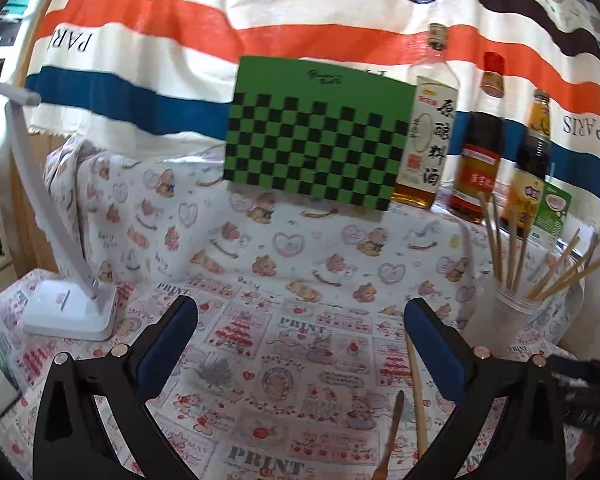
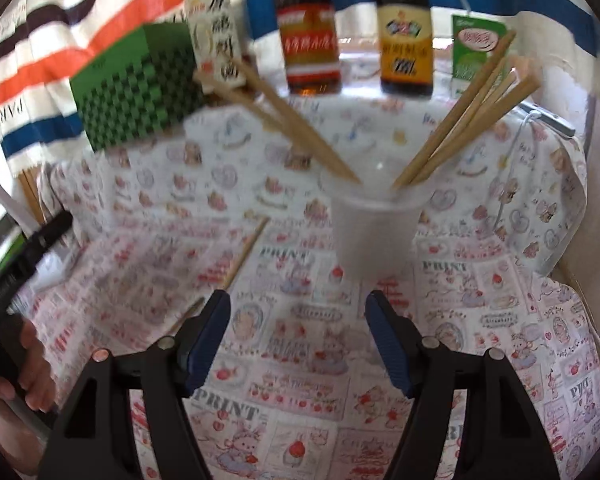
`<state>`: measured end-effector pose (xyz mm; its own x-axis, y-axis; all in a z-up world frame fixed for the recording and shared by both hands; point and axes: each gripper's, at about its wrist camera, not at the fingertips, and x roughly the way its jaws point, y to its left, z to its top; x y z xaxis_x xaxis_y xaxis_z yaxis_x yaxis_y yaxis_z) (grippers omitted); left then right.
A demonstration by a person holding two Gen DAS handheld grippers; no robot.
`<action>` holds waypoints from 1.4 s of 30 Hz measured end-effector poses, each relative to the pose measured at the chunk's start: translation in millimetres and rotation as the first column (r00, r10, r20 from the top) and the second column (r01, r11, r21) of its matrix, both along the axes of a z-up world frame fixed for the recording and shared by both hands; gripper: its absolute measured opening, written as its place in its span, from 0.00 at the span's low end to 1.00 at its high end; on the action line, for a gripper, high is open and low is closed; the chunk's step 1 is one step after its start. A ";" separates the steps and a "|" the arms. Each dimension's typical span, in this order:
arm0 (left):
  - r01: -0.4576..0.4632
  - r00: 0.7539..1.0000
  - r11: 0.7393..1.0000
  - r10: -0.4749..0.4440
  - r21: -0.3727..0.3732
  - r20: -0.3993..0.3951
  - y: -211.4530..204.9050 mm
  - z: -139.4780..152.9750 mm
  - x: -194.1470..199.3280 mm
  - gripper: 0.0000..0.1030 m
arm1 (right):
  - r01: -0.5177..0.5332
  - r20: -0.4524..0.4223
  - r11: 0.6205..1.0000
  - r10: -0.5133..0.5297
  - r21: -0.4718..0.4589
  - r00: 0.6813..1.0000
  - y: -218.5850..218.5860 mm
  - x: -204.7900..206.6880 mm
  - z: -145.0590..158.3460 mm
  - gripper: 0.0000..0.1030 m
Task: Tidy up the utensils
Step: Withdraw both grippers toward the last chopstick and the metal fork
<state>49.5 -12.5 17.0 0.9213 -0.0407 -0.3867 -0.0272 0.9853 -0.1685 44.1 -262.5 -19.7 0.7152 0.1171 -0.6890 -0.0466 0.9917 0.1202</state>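
Chopsticks (image 1: 416, 396) are lying loose on the printed tablecloth (image 1: 300, 360), two of them just inside my left tongs' (image 1: 300, 312) right-hand finger, while the rest are standing in the plastic cup (image 2: 374, 232) straight ahead of my right tongs (image 2: 298, 304). Both tongs are hanging released with nothing between their fingers, so I am judging the pickup as the step in hand. I am aiming to straddle one stick across its length and clench near its middle, keeping it from rolling or dragging its neighbour.

Chopsticks (image 1: 417, 396), cup (image 2: 374, 236) on tablecloth (image 1: 284, 344)
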 end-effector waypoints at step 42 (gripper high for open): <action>-0.140 0.989 0.981 0.132 -0.134 -0.066 51.8 -5.1 8.9 0.99 | -0.259 -0.175 0.963 0.244 -0.070 0.954 84.8 4.3 -41.7 0.72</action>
